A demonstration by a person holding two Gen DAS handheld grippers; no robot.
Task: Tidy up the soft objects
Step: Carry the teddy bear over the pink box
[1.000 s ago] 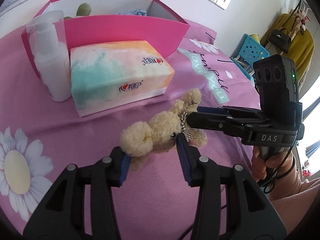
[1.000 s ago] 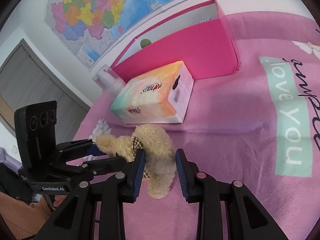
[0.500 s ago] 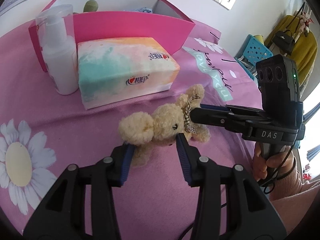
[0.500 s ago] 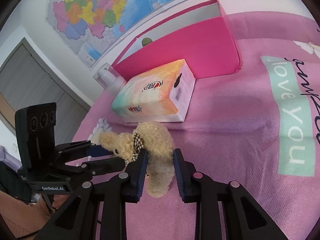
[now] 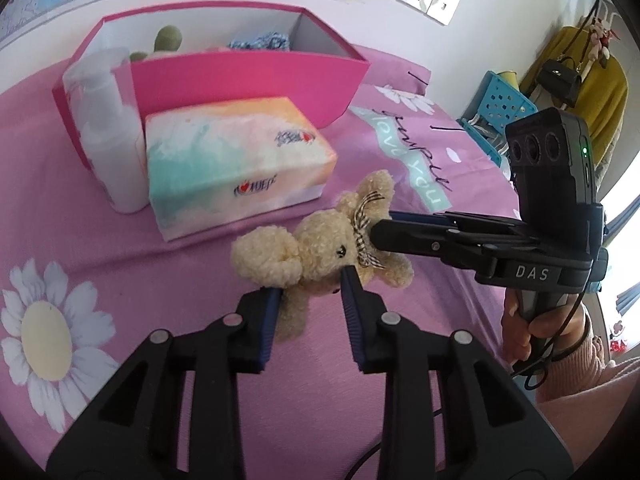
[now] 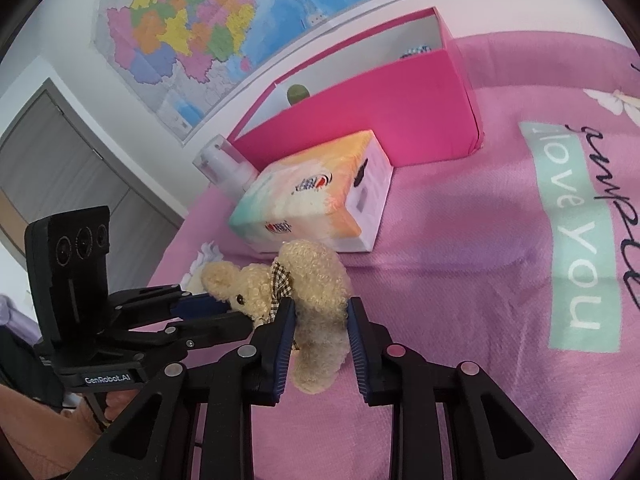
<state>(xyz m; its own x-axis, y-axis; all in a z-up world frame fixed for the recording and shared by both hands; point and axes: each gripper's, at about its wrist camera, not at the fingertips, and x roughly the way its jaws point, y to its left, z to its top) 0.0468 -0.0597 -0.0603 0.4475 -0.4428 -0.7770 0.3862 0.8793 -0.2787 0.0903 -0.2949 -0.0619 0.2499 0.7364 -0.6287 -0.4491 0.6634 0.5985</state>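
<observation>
A cream plush bear (image 5: 320, 248) with a checked bow is held above the pink cloth by both grippers. My left gripper (image 5: 310, 284) is shut on its head. My right gripper (image 6: 320, 312) is shut on its body (image 6: 320, 300); it shows from the side in the left wrist view (image 5: 378, 234). The left gripper shows in the right wrist view (image 6: 224, 314) at the bear's head. A pink open box (image 5: 248, 76) stands behind, holding a green plush (image 5: 168, 38) and a blue-white fabric item (image 5: 260, 42).
A pastel tissue box (image 5: 236, 164) lies in front of the pink box, with a white pump bottle (image 5: 108, 136) at its left. The pink cloth (image 6: 480, 240) has daisy prints and a "love you" band. A blue crate (image 5: 500, 108) and a yellow coat stand at the right.
Both grippers have lifted the bear slightly off the cloth and toward the pink box. The right gripper's jaws have closed tighter on the body.
</observation>
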